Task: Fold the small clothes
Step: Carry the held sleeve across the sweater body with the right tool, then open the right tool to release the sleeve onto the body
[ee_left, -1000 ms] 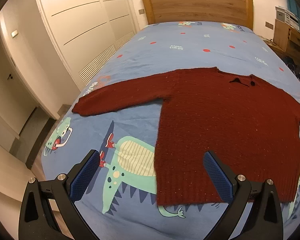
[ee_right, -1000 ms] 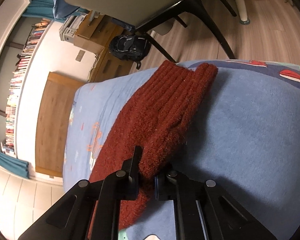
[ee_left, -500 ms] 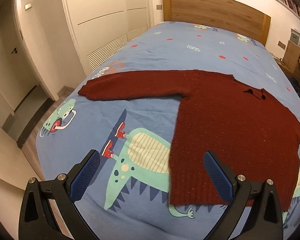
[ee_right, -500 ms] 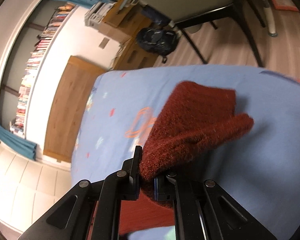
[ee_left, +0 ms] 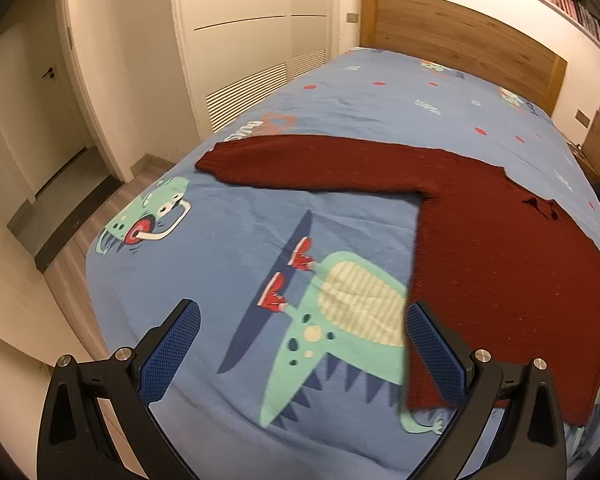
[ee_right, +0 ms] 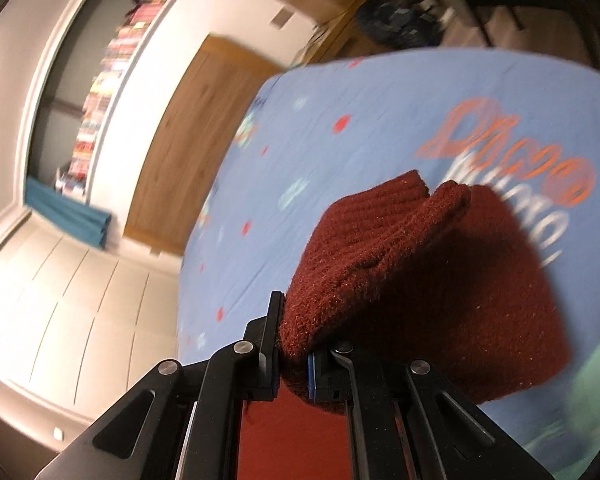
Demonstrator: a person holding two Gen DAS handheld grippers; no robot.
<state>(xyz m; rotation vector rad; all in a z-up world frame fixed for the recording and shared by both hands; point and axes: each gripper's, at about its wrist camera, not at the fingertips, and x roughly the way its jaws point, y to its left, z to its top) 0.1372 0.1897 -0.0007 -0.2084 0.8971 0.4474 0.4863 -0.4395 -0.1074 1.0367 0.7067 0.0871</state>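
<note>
Sweater [ee_left: 500, 256] flat on bed [ee_left: 360, 92], body toward right edge, free sleeve [ee_left: 308, 164] stretched toward left edge. Left tongs [ee_left: 302, 354] released, empty, nearer free sleeve. Right tongs [ee_right: 294, 354] clenched on other sleeve [ee_right: 400, 264], lifted above bed.

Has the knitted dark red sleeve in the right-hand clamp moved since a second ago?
Yes. The knitted dark red sleeve was lying by the bed's edge near the chair; now the right gripper has carried it inward over the blue cartoon bedsheet, by its orange lettering.
</note>
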